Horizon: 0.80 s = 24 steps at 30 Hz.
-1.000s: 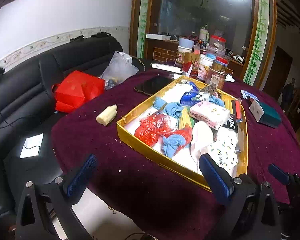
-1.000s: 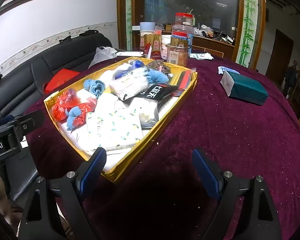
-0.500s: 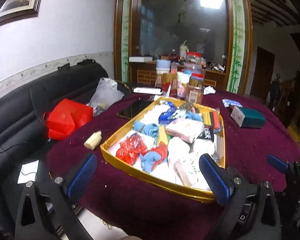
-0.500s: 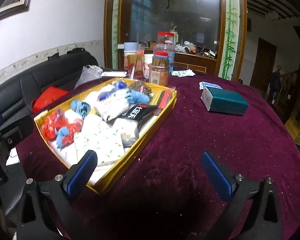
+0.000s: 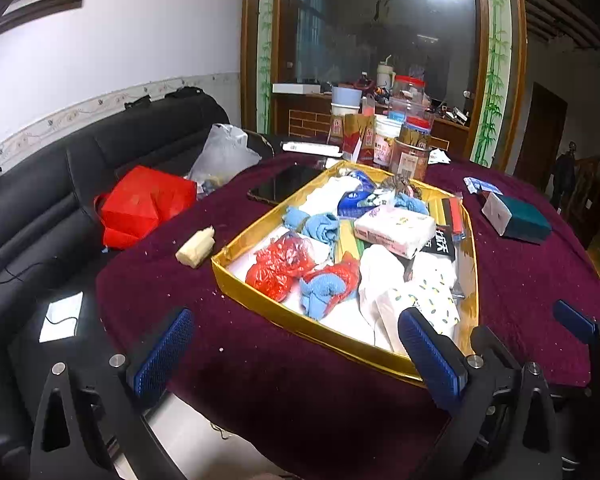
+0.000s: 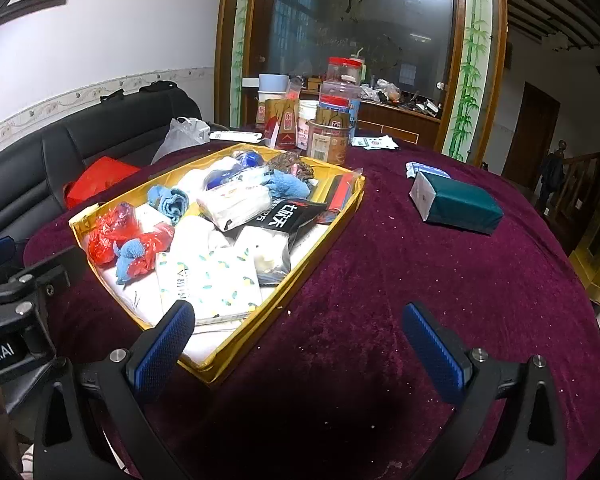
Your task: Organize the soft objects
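A gold tray (image 5: 256,300) (image 6: 300,280) sits on the maroon tablecloth, full of soft things: red plastic bags (image 5: 278,266) (image 6: 112,232), blue cloths (image 5: 320,228) (image 6: 170,202), tissue packs (image 5: 396,230) (image 6: 208,284) and a black packet (image 6: 290,216). My left gripper (image 5: 296,350) is open and empty, held above the tray's near left corner. My right gripper (image 6: 300,350) is open and empty, over the tray's near right edge.
A pale yellow block (image 5: 196,246) and a black phone (image 5: 280,188) lie left of the tray. A teal box (image 5: 518,218) (image 6: 456,204) lies to the right. Jars and cartons (image 6: 332,128) stand behind. A black sofa with a red bag (image 5: 144,204) is at the left.
Both grippers have shifted and tilted, first pulling back from the tray, then coming closer again. Both stay open and empty. Nothing in the tray has moved.
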{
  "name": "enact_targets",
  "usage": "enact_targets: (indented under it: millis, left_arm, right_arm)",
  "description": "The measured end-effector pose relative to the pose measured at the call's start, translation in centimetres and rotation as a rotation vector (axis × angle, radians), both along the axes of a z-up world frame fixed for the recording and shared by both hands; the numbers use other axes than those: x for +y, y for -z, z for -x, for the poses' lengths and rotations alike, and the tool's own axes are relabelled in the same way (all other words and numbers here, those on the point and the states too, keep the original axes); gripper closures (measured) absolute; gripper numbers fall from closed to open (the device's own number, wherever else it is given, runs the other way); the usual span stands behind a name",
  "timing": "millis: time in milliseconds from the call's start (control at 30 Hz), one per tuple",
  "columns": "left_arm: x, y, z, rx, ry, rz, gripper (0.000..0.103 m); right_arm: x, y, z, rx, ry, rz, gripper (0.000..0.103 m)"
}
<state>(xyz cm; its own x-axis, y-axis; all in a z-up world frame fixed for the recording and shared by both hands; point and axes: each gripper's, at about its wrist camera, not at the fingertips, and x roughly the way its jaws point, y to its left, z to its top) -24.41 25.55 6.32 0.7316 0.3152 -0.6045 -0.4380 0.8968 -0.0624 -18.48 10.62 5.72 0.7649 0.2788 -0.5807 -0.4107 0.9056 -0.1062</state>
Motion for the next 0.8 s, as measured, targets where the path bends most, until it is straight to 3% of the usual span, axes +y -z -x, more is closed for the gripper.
enact_targets:
  millis: [400, 800]
  left_arm:
    - [2.6, 1.0, 0.1, 0.027, -0.032, 0.105, 0.000]
    - [4.6, 0.9, 0.3, 0.025, -0.048, 0.142, 0.000]
  right_arm:
    - [2.6, -0.7, -1.2, 0.018, -0.037, 0.113, 0.000]
    - [4.1, -1.0, -1.4, 0.025, -0.053, 0.144, 0.000]
